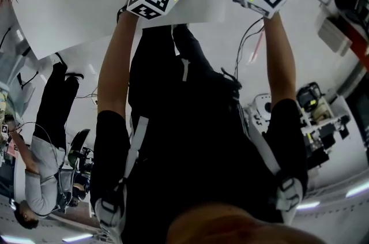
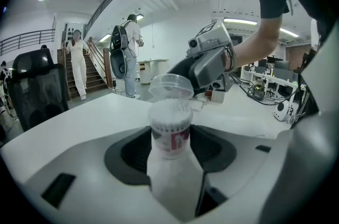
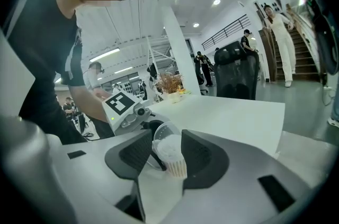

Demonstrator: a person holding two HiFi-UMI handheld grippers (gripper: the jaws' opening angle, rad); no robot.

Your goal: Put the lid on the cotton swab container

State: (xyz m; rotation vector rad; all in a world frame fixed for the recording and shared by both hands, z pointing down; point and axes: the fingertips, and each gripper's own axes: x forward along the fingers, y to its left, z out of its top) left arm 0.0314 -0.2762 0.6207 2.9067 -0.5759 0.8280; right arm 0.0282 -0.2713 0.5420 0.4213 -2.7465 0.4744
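Bare white tabletop (image 2: 90, 118) lies free at 9 o'clock of the clear plastic cotton swab container (image 2: 170, 130); at 1 o'clock the grey right gripper (image 2: 185, 75), jaws closing round its clear domed lid (image 2: 170, 85), blocks passage.

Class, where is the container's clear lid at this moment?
Left gripper view, centre: the clear lid sits tilted just above the cotton swab container, which stands between this view's jaws.
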